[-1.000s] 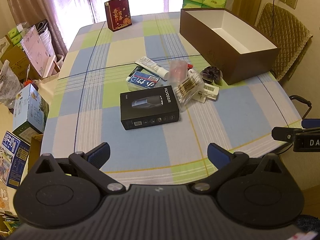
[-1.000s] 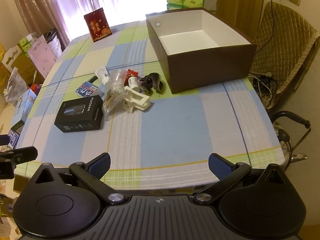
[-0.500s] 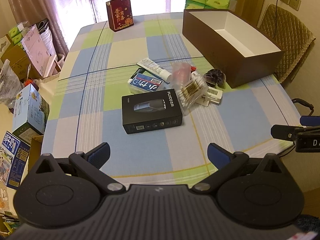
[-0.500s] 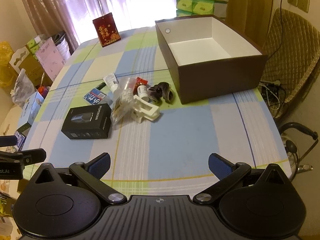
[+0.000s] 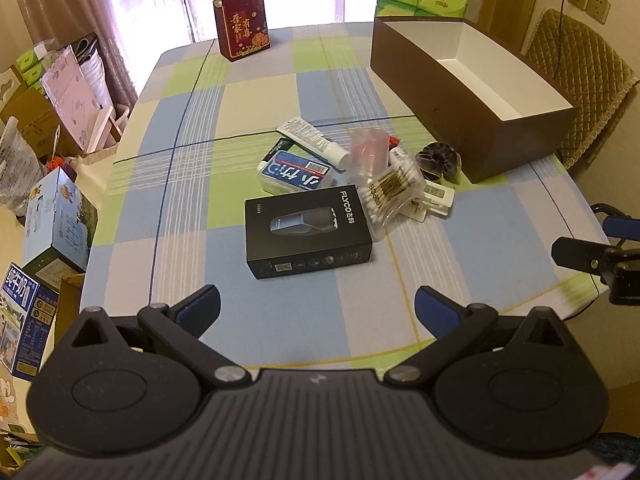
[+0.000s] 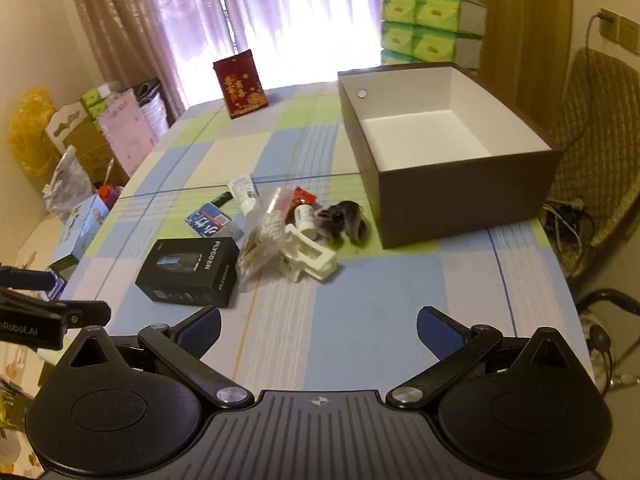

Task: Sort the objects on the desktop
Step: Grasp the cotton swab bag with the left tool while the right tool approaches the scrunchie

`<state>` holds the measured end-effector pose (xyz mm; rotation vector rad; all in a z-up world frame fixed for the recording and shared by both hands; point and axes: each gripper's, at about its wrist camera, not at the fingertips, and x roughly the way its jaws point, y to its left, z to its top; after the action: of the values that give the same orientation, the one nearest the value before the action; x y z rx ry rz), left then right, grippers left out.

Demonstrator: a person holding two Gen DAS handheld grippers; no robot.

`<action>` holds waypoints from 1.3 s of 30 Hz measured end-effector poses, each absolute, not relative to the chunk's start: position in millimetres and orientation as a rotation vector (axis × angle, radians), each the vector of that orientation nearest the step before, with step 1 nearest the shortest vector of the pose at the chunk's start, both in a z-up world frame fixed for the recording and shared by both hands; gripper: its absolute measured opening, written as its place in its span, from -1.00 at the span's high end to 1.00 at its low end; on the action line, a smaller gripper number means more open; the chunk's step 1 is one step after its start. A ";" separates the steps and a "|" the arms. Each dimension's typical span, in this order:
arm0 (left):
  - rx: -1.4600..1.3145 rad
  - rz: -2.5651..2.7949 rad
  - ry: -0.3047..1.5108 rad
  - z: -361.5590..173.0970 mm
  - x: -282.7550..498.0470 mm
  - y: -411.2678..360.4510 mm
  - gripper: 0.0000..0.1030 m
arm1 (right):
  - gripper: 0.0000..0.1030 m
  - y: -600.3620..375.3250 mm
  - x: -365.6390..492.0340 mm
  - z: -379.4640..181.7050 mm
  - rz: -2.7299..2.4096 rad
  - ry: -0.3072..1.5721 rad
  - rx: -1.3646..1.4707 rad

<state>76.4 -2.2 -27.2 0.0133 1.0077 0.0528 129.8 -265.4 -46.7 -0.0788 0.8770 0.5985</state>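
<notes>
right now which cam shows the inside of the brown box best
The right wrist view: it looks straight into the brown box, showing its bare white floor and inner walls. The left wrist view sees it from the side, so the near wall hides much of the floor.

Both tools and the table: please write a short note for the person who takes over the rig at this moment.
Left tool: open, empty, above the near table edge.
Right tool: open, empty, also above the near edge.
Things: the black box, swab bag, blue pack, tube, white clip and dark scrunchie lie clustered mid-table, left of the brown box.
Done: nothing; the brown box looks empty.
Left: everything is still to sort, likely into the brown box.
</notes>
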 end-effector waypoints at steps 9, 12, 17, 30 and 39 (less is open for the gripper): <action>-0.011 0.036 1.024 -40.9 91.7 0.8 -0.98 | -0.97 -265.1 149.4 -61.9 0.642 0.874 -0.096; -0.014 0.020 1.025 -47.2 99.0 0.9 -0.98 | -0.97 -268.6 158.6 -68.2 0.644 0.886 -0.102; 0.023 -0.007 1.017 -58.6 113.5 -5.6 -0.95 | -0.97 -277.1 173.8 -79.4 0.621 0.921 -0.113; 0.099 -0.125 0.997 -85.1 166.2 -30.4 -0.60 | -0.97 -309.6 222.6 -100.2 0.576 1.002 -0.110; 0.152 -0.158 0.994 -97.7 195.5 -56.7 -0.38 | -0.97 -328.5 260.0 -110.2 0.611 1.042 -0.111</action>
<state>195.5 -56.7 -97.7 0.1516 0.9936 -0.1580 260.0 -328.5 -110.2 -0.1113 1.0423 0.6108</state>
